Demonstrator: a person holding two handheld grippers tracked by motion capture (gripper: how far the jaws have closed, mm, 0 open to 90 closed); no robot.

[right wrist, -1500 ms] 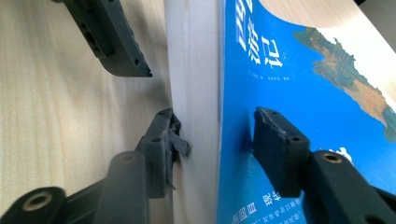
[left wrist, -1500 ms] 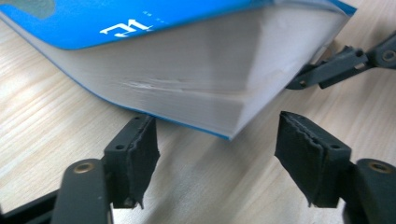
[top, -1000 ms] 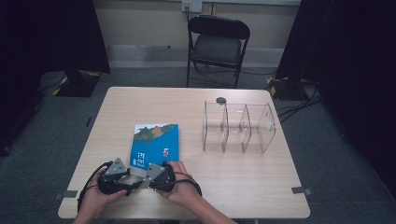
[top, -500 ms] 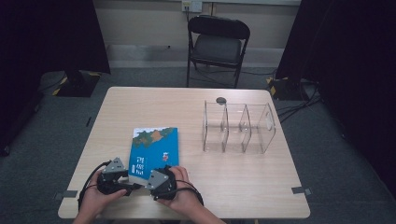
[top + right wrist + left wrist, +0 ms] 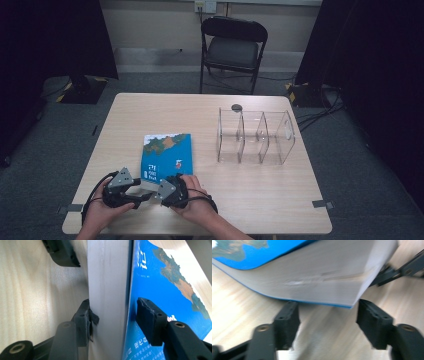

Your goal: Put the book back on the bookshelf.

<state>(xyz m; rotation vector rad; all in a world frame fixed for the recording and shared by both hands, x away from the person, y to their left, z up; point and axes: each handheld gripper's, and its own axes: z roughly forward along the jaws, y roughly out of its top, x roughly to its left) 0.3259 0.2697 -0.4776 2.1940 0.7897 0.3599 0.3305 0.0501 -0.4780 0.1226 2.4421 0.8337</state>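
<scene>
The table [image 5: 260,200] and the clear three-part rack [image 5: 255,136] on its right half sit just as they did a second ago, and the blue book [image 5: 167,150] still lies left of the rack with its near edge at the person's hands. What differs is small: the book's near end now looks tipped up a little off the wood, and in the left gripper view its page block [image 5: 317,277] hangs above the tabletop. The right gripper [image 5: 112,317] straddles that near edge, one jaw under the pages and one over the cover; its jaws have just been closing, with a sliver of gap still at the cover side. The left gripper [image 5: 327,320] has just been opening; its jaws stand apart beneath the book's corner, gripping nothing.
</scene>
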